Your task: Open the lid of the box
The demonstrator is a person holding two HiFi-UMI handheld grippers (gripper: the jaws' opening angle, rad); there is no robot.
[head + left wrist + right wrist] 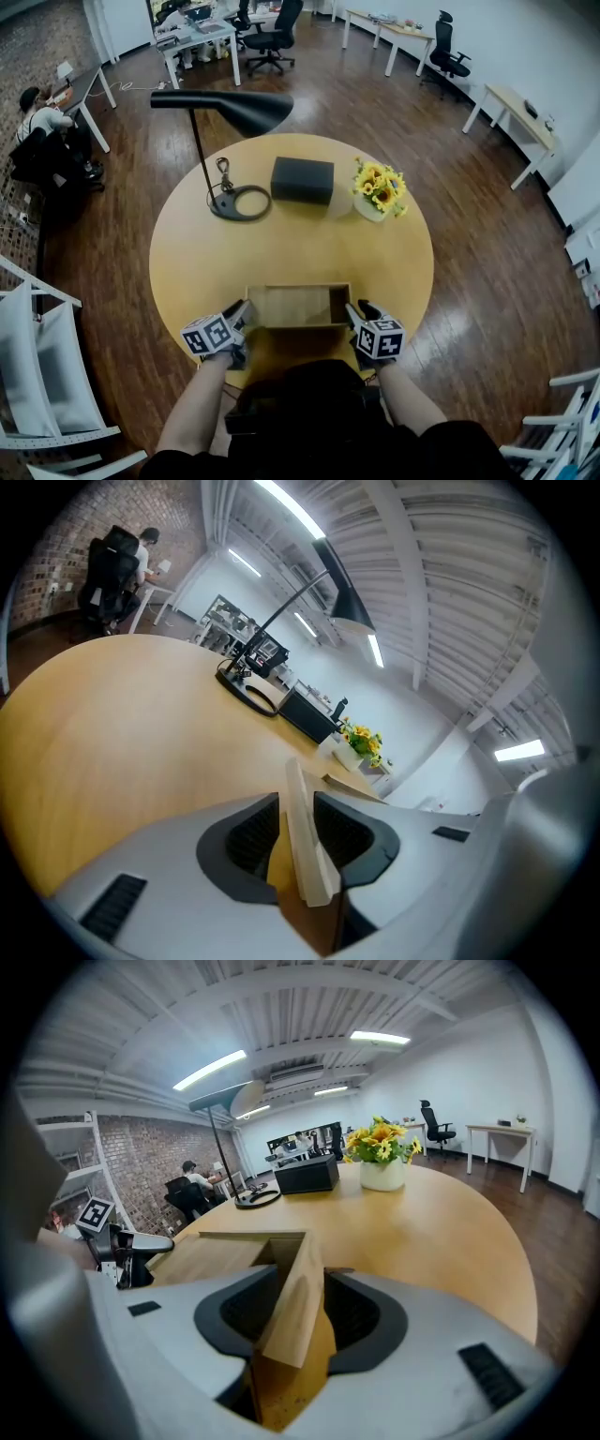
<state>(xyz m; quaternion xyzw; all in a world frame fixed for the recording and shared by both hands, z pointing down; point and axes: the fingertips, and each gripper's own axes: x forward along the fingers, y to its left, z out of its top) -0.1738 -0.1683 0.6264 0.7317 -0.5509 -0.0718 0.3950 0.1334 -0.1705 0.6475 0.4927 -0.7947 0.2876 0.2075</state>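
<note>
Box sits at 6 o'clock on the round worktop, at its near edge. The left gripper at its 9 o'clock end and the right gripper at 3 o'clock each have narrow jaws clamped on a thin wooden end edge. Judged progress: grip made, opening barely begun, lift remaining.

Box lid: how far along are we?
Done: a dark gap shows at the wooden box's right end, so the lid looks partly slid. In hand: right gripper clamps that end; left gripper's jaws straddle the thin lid edge, contact unclear. Left: most of the box is still covered.
</note>
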